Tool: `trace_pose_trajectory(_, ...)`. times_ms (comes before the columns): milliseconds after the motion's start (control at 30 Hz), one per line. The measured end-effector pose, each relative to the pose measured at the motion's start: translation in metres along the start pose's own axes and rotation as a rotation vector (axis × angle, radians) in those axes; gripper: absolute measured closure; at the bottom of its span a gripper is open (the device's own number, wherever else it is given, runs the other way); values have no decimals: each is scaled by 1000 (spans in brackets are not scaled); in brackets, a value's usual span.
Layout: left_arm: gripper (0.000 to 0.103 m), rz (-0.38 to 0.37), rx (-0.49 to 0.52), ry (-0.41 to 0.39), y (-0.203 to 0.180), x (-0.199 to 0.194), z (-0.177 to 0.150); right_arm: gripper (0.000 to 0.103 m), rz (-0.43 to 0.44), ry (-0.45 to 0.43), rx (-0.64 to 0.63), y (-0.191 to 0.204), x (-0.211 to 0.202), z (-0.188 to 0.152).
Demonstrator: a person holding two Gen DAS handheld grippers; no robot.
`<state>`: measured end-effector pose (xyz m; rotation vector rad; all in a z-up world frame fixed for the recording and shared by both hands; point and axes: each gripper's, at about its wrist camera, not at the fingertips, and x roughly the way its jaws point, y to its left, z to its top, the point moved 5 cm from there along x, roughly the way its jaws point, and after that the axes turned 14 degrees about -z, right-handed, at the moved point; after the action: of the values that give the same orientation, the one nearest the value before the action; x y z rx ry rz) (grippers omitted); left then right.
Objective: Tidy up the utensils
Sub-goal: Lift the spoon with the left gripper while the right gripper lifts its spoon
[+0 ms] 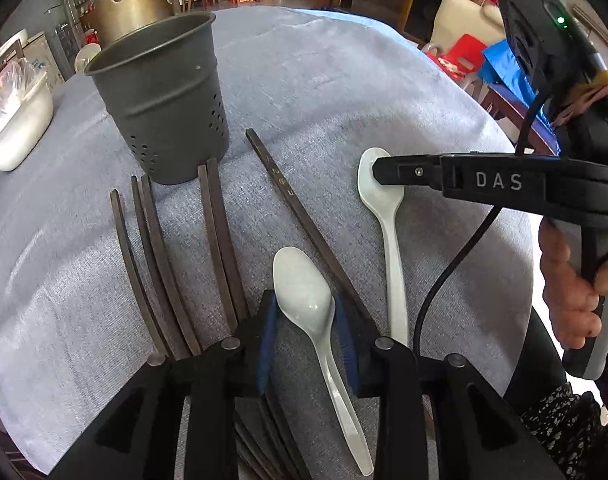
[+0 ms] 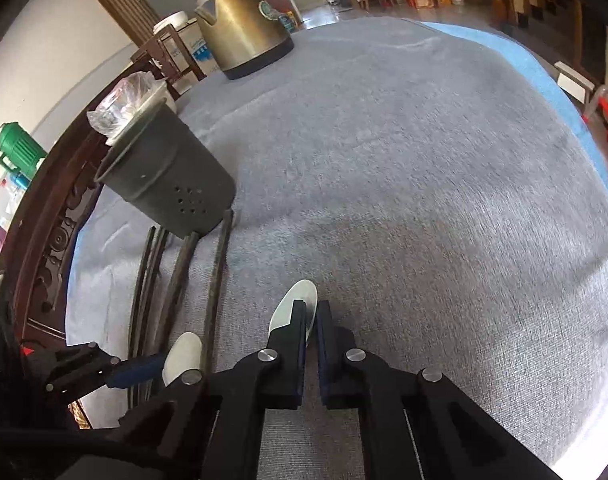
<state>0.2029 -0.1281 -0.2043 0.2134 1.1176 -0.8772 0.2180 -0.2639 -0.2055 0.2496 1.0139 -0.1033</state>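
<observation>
The left gripper [image 1: 306,316] is wide apart around a white spoon [image 1: 304,292]. The right gripper [image 2: 312,320] is nearly together over another spoon [image 2: 300,300]. The gray cup [image 1: 164,92] stands at 11 o'clock.

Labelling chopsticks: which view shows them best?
Left wrist: the chopsticks lie spread across the cloth before the holder, nearly full length. Right wrist shows them bunched at the left edge, foreshortened, near ends hidden.

Colours, tabletop
Grey cloth [image 1: 344,92] w/ blue edge; dark grey holder [image 1: 164,96], dotted holes low; dk brown chopsticks [image 1: 220,240]; 2 white spoons [image 1: 304,292]; brass-gold kettle [image 2: 240,28] upper left, black base.
</observation>
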Motion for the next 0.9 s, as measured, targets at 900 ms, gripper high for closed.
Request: trace_pose_trajectory(900, 72, 214, -316, -793, 118, -173, 149, 100, -61, -825, 102, 75, -134, 163)
